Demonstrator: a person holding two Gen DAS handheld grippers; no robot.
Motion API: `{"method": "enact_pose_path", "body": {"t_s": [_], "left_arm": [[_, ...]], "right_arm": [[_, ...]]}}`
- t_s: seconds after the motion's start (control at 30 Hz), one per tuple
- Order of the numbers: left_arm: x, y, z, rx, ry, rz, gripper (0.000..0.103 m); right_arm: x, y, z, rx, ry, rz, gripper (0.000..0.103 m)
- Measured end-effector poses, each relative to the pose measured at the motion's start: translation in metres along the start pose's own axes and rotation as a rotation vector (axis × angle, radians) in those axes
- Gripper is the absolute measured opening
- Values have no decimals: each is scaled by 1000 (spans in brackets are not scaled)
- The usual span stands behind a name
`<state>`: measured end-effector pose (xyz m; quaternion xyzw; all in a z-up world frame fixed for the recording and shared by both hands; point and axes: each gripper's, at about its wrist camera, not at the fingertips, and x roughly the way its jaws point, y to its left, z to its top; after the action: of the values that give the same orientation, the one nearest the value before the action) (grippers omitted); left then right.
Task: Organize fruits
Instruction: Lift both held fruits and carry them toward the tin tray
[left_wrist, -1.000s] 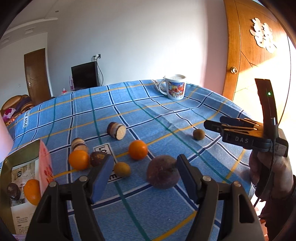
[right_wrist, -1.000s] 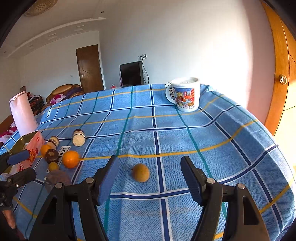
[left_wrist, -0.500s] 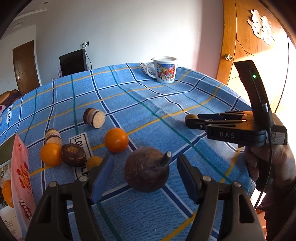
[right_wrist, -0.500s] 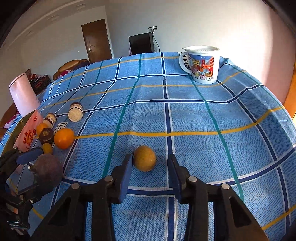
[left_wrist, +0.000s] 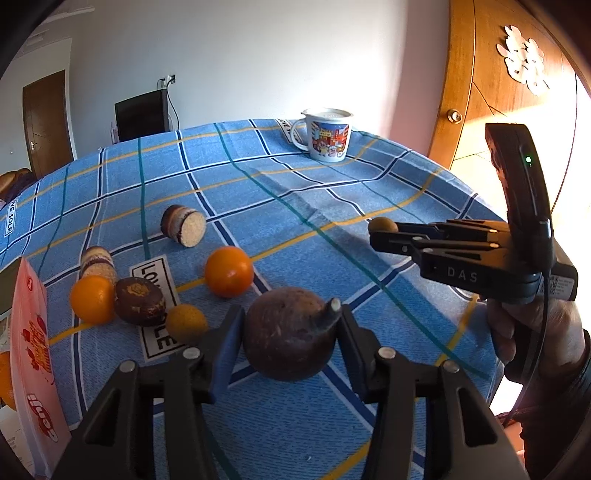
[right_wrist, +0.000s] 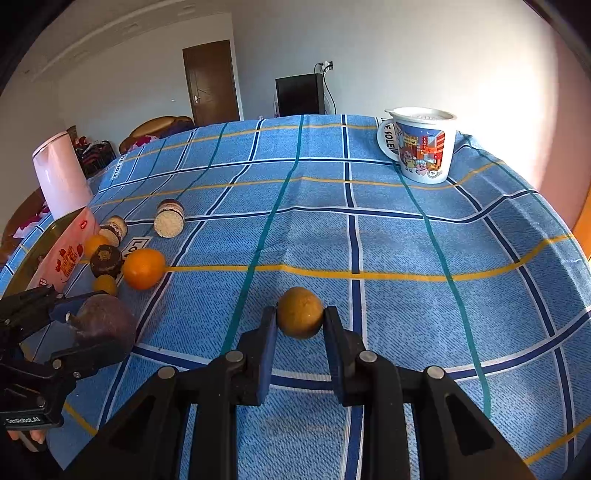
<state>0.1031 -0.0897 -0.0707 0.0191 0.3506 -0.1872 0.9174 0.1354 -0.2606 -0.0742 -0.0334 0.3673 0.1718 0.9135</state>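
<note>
A dark purple-brown round fruit (left_wrist: 288, 334) with a short stem sits on the blue checked tablecloth (left_wrist: 295, 206). My left gripper (left_wrist: 291, 317) is closing around it, and both pads touch its sides. The right wrist view shows the same fruit (right_wrist: 105, 325) at the lower left, inside the left gripper (right_wrist: 83, 326). My right gripper (right_wrist: 300, 319) is shut on a small yellow-brown fruit (right_wrist: 300, 312) resting on the cloth. In the left wrist view that small fruit (left_wrist: 382, 224) peeks out at the tip of the right gripper (left_wrist: 386, 232), which a hand (left_wrist: 532, 332) holds.
Two oranges (left_wrist: 229, 271) (left_wrist: 92, 299), a small yellow fruit (left_wrist: 185, 323), a chocolate cake (left_wrist: 139, 301) and two cream rolls (left_wrist: 183, 225) (left_wrist: 96, 260) lie to the left. A pink box (left_wrist: 33, 350) stands at the left edge. A printed mug (right_wrist: 423, 147) stands far right, a pink cup (right_wrist: 61, 175) far left.
Both grippers came forward and down over their fruits. The right jaws shut on the small yellow-brown fruit. The left jaws narrowed onto the dark fruit.
</note>
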Motion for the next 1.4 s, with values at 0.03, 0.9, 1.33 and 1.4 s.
{"method": "enact_pose_path", "body": {"t_s": [0.03,0.9,1.33,1.4], "left_arm": [[-1,0,0,0,-6,-1,52],[-1,-4,0,31,-12,0,66],[-3,-7,-3,46,-8,-37,53],[-9,-7,-4,50,-39,-24,53]], "right_arm": [[-2,0,-1,-3,-14,8,27],[-20,9,-5,-47,-136,48,27],[-19,11,-6,-60,-128,42,27],[-23,10,-7,-59,-154,44,27]]}}
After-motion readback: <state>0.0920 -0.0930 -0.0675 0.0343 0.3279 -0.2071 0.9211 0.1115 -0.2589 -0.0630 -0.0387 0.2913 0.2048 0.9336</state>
